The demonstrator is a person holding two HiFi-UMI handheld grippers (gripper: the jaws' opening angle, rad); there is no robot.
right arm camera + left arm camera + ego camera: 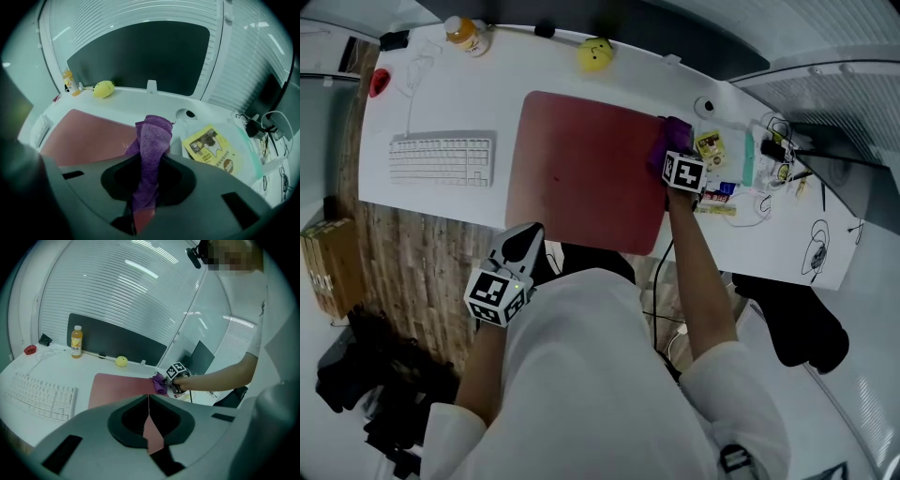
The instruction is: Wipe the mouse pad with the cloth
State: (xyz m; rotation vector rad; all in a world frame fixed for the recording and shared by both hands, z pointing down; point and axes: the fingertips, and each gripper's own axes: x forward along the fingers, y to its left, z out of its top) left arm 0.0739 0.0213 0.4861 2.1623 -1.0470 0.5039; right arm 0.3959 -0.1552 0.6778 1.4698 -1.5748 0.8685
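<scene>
The dark red mouse pad [586,169] lies in the middle of the white desk. At its right edge my right gripper [673,159] is shut on a purple cloth [672,139]. In the right gripper view the cloth [152,140] stands up bunched between the jaws of the right gripper [145,206], over the border of the pad [89,136]. My left gripper [528,239] hangs at the desk's front edge, just off the pad's near left corner. In its own view the left gripper [149,401] is shut on nothing, facing the pad [122,385] and cloth [160,383].
A white keyboard [442,159] lies left of the pad. A yellow toy [594,53], a drink bottle [465,35] and a red object [380,82] sit along the back. A yellow packet [710,147] and cables [778,141] crowd the right. A black chair [797,328] stands at right.
</scene>
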